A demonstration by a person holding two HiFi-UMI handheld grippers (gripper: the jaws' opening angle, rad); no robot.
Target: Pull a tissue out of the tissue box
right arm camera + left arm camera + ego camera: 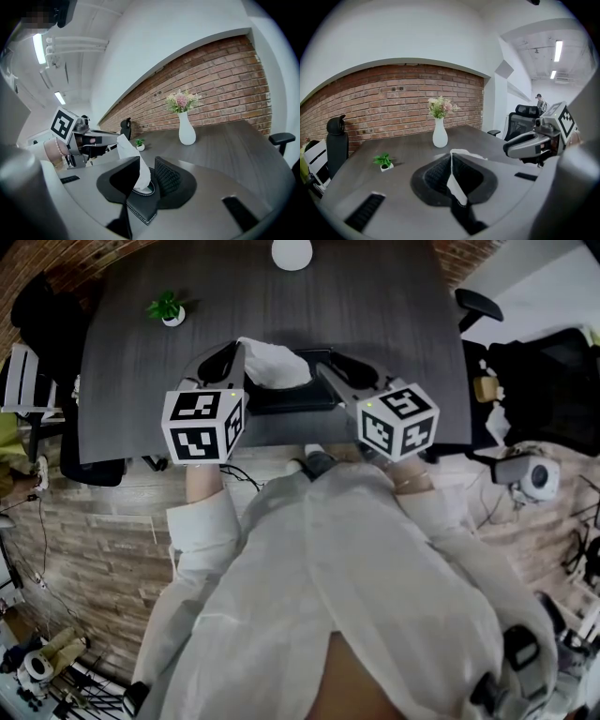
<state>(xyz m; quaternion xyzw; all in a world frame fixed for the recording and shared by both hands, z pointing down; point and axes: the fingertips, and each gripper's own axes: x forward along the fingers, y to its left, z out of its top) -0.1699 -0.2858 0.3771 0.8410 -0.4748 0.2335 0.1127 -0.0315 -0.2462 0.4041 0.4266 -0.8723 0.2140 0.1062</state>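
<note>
A black tissue box (pixel 291 397) lies near the front edge of the dark grey table (pixel 403 315). A white tissue (pixel 272 362) rises from its oval opening. My left gripper (pixel 230 357) is at the tissue's left side, shut on it. In the left gripper view a white strip of tissue (pixel 457 185) is pinched between the pads. My right gripper (pixel 339 369) is over the box's right part with its jaws apart. In the right gripper view the tissue (pixel 136 161) stands up between those open jaws, above the stitched box (pixel 140 206).
A small potted plant (pixel 169 308) sits at the table's back left and a white vase (pixel 292 252) with flowers (pixel 182 100) at the back middle. Black office chairs (pixel 42 310) flank the table. Cables and a camera device (pixel 534 474) lie on the floor.
</note>
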